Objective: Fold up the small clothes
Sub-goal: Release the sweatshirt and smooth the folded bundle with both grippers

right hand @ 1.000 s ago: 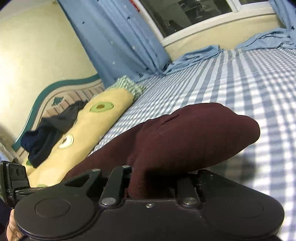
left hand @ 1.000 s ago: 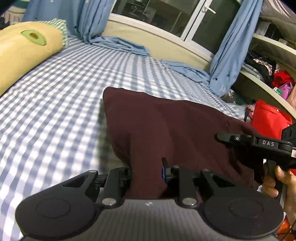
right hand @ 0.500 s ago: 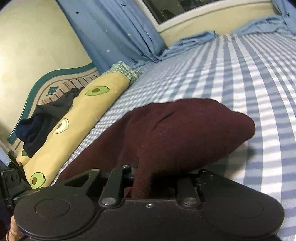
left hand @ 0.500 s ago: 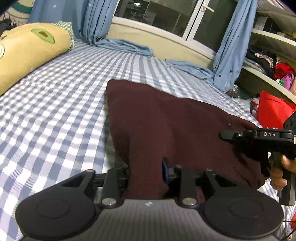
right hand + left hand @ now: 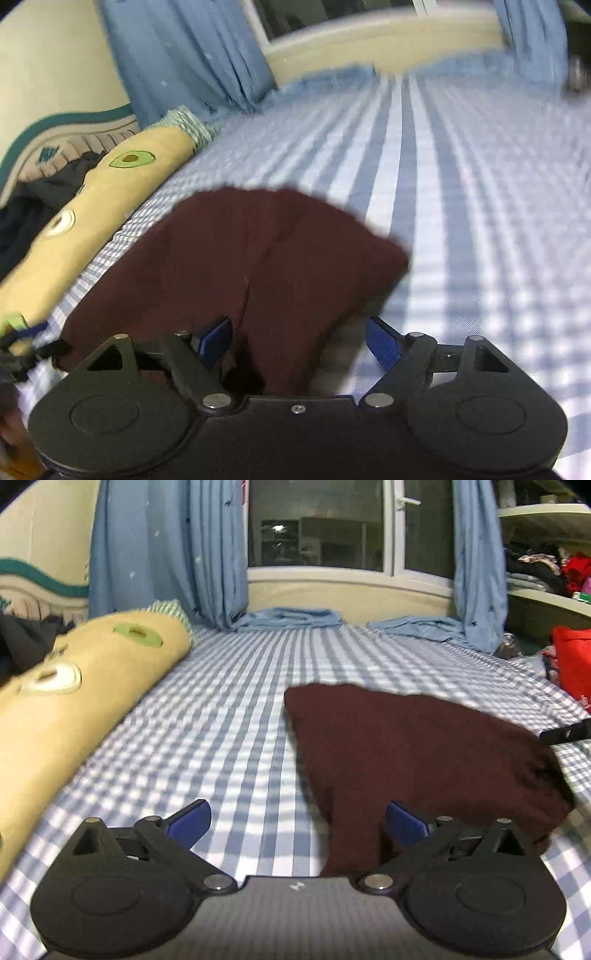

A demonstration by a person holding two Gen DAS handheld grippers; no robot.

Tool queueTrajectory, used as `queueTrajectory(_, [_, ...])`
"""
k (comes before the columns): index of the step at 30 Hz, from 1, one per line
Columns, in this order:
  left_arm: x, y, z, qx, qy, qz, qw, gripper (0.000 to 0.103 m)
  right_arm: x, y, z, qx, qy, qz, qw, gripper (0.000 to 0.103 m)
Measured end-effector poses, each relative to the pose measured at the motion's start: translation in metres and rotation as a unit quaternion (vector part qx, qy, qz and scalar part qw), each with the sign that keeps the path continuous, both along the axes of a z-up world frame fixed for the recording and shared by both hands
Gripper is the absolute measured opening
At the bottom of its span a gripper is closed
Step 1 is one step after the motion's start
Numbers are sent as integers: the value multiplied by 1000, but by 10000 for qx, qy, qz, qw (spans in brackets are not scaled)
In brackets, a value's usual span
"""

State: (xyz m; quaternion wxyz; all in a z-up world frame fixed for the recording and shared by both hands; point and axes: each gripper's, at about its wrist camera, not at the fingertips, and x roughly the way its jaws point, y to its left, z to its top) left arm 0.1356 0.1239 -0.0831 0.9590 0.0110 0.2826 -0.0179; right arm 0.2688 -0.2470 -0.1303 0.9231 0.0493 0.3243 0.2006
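Note:
A dark maroon garment [image 5: 413,753] lies folded on the blue-and-white checked bed sheet [image 5: 229,716]. My left gripper [image 5: 295,821] is open at the garment's near edge, its blue pads wide apart, with a strip of the cloth lying between them. In the right wrist view the garment [image 5: 236,258] lies in front of my right gripper [image 5: 299,338], which is open with cloth between its spread fingers. The tip of the right gripper shows at the right edge of the left wrist view [image 5: 569,733].
A long yellow avocado-print pillow [image 5: 62,698] lies along the left of the bed. Dark clothes [image 5: 33,206] are piled at the headboard. Blue curtains [image 5: 166,550] and a window stand at the far end. Red items [image 5: 572,661] sit at the right.
Both grippers have opened and let go of the maroon garment, which now rests on the sheet. Both cameras have swung, and the right wrist view is motion-blurred.

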Motion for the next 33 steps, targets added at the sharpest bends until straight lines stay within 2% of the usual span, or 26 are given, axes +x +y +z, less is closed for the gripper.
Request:
queueTrajectory(1, [-3, -1, 8, -28, -63, -69, 10000, 102, -9, 0, 11, -38, -187, 76, 9998, 83])
queueTrajectory(3, [-4, -4, 25, -80, -190, -129, 9997, 102, -24, 4, 31, 29, -487, 358, 9982, 92])
queueTrajectory(6, [1, -13, 39, -420, -295, -294, 9982, 102, -35, 15, 45, 391, -676, 824, 9935, 94])
queueTrajectory(8, [14, -23, 36, -732, -160, -411, 9963, 102, -36, 28, 41, 586, -638, 1043, 9908, 94])
queueTrajectory(10, [26, -33, 23, -849, -29, -387, 9956, 102, -33, 44, 23, 612, -560, 1249, 9887, 91])
queueTrajectory(12, [36, -40, 5, -992, 92, -461, 9940, 102, -29, 49, 4, 653, -339, 1352, 9881, 85])
queueTrajectory(13, [41, -44, -6, -935, 200, -509, 9941, 102, -27, 49, -10, 650, -127, 1364, 9884, 83])
queueTrajectory(15, [44, -48, -28, -536, 290, -484, 9970, 102, -27, 48, -32, 485, 230, 1306, 9900, 81])
queueTrajectory(17, [43, -49, -42, -147, 392, -539, 9977, 102, -37, 42, -46, 186, 218, 1365, 9902, 80])
queueTrajectory(18, [48, -44, -53, -290, 785, -552, 9950, 102, -42, 38, -50, 92, 127, 1442, 9894, 80])
queueTrajectory(19, [53, -32, -63, -736, 1048, -535, 9903, 103, -46, 35, -52, 15, 56, 1495, 9887, 80])
queueTrajectory(20, [51, -17, -70, -1237, 1008, -494, 9859, 103, -48, 38, -52, -63, 45, 1546, 9880, 80])
queueTrajectory(21, [48, -11, -68, -1357, 877, -473, 9857, 103, -50, 39, -51, -175, 29, 1599, 9870, 80])
queueTrajectory(23, [44, -10, -59, -1288, 892, -411, 9868, 100, -52, 45, -41, -362, 77, 1667, 9853, 80])
queueTrajectory(25, [33, -12, -44, -1038, 636, -480, 9914, 99, -49, 39, -22, -102, 65, 1651, 9862, 80])
queueTrajectory(27, [23, -14, -29, -918, 415, -549, 9934, 100, -43, 28, 0, 115, -132, 1599, 9870, 82])
queueTrajectory(30, [12, -16, -4, -859, 185, -597, 9943, 102, -8, 24, 22, -30, -543, 1293, 9901, 90])
queueTrajectory(31, [9, -16, 2, -861, 152, -589, 9944, 102, 8, 25, 23, -50, -535, 1223, 9910, 90])
queueTrajectory(33, [2, -21, 15, -837, 122, -554, 9949, 102, 42, 27, 12, 16, -242, 1188, 9926, 90])
